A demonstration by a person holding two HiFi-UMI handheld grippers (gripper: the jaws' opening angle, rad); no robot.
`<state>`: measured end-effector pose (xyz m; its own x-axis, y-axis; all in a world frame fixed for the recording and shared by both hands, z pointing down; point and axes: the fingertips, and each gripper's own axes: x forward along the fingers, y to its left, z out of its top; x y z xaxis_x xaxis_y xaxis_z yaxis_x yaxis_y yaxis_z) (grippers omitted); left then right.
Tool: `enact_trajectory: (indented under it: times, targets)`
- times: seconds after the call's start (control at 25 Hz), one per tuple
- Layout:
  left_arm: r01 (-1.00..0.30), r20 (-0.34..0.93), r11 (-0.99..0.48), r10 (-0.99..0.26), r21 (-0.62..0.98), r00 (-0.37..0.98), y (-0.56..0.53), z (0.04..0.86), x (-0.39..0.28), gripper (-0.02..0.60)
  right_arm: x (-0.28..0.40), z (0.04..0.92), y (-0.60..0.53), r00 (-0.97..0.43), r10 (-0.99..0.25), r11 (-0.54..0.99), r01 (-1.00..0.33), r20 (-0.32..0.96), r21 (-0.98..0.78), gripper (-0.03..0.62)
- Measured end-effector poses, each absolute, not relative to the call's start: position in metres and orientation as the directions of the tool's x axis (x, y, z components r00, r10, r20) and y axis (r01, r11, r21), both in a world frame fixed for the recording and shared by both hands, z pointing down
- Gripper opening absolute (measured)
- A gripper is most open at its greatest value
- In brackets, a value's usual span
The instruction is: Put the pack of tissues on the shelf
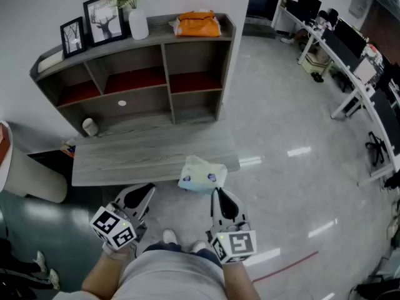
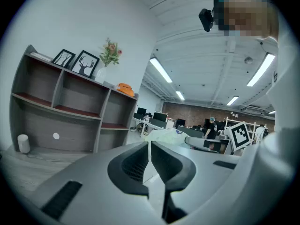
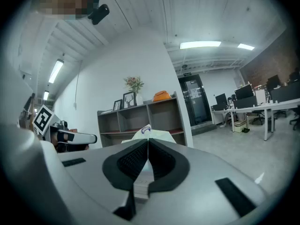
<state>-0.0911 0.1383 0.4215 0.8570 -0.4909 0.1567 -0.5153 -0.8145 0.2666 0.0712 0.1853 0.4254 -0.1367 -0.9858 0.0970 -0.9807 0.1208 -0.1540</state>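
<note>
Right gripper [image 1: 217, 194] has its jaws pinched shut on only the thin near edge of the pack of tissues [image 1: 202, 174]. The pack hangs in the air well short of the shelf [image 1: 164, 27], over the front edge of the low tabletop [image 1: 144, 155] before the shelf; left gripper [image 1: 147, 189] jaws are closed on nothing. Risk: with a soft wrapper and an edge-only grip, the pack could sag or slip out on the reach to the shelf, or catch a shelf board and drop.

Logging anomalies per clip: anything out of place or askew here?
Only the pack of tissues: it is tilted at the low table's front edge, pinched by one end in the right gripper. Nothing looks spilled or damaged.
</note>
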Motion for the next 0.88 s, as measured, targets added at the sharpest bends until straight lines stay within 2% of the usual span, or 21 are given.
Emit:
enact_trajectory:
  times: [0.56, 0.88]
  targets:
    - [-0.487, 0.160, -0.812, -0.460, 0.322, 0.873, 0.125, 0.431, -0.131, 0.017, 0.034, 0.430, 0.174, -0.118, -0.985, 0.098, -0.983, 0.127, -0.154, 0.020]
    - [-0.460, 0.152, -0.826, -0.435, 0.325, 0.888, 0.103, 0.436, -0.164, 0.017, 0.014, 0.431, 0.157, -0.057, -0.991, 0.038, -0.987, 0.123, -0.154, 0.020]
